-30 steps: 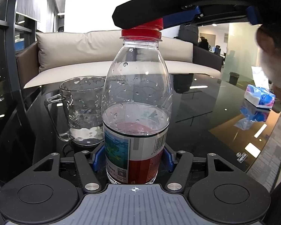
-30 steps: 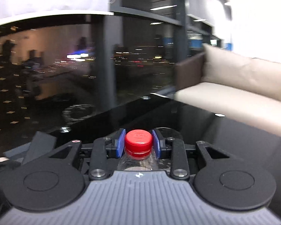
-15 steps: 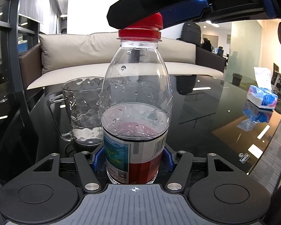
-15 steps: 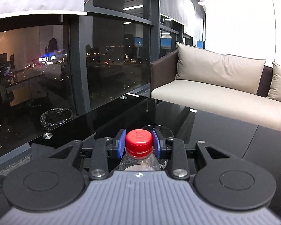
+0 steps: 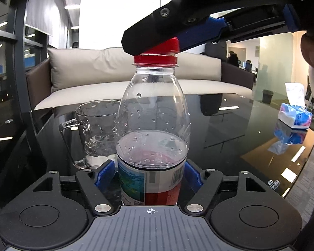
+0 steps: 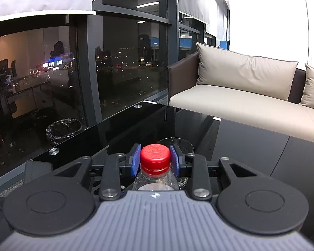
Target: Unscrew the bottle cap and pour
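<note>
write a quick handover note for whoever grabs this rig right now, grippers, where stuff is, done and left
Left gripper: jaws opening around the lower body of the water bottle; blue fingers now stand just off the label.
Right gripper: shut on the red cap from above.
The bottle stands upright on the black glass table, roughly a third full. The glass mug sits just behind it to the left, nearly empty.
Done: both grips placed, the cap looks partly raised off its ring.
Left: finish unscrewing, lift the cap off, pour into the mug.
</note>
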`<control>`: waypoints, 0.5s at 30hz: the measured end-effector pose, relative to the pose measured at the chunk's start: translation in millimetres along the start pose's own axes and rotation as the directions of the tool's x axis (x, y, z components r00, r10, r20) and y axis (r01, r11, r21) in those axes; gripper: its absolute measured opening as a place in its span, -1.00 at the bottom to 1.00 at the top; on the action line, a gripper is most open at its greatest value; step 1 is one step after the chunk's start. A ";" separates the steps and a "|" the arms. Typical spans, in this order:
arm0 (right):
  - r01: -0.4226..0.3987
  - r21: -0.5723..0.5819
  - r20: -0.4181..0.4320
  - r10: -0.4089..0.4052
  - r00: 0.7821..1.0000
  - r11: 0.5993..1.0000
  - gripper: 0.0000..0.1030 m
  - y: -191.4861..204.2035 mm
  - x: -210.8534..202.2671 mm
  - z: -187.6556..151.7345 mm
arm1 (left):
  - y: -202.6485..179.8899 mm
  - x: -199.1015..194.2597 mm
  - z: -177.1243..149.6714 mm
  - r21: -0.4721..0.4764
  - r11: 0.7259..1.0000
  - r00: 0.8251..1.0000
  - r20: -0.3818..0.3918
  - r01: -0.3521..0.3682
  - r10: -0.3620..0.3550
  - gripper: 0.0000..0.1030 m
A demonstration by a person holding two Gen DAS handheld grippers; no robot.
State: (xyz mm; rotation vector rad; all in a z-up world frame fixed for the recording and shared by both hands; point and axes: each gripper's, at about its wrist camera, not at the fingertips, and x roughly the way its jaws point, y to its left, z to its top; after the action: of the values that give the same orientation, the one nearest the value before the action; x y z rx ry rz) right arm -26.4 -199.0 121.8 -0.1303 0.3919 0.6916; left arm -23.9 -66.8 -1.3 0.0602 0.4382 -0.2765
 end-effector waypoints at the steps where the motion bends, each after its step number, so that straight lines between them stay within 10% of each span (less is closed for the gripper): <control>1: 0.001 0.002 -0.001 -0.001 1.000 1.000 -0.36 0.0 0.0 0.2 | 0.4 -0.2 1.3 0.002 1.000 1.000 0.004 0.021 -0.021 0.12; 15: 0.123 -0.007 -0.014 -0.123 0.992 0.992 -0.37 21.4 -6.3 5.6 | -1.8 0.7 2.4 0.003 1.000 1.000 -0.003 0.016 -0.016 0.08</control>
State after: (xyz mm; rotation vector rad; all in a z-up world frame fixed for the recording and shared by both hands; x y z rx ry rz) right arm -42.8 -185.0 129.7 -0.1641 0.3921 0.5706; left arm -22.8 -69.0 0.6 0.0599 0.4409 -0.2928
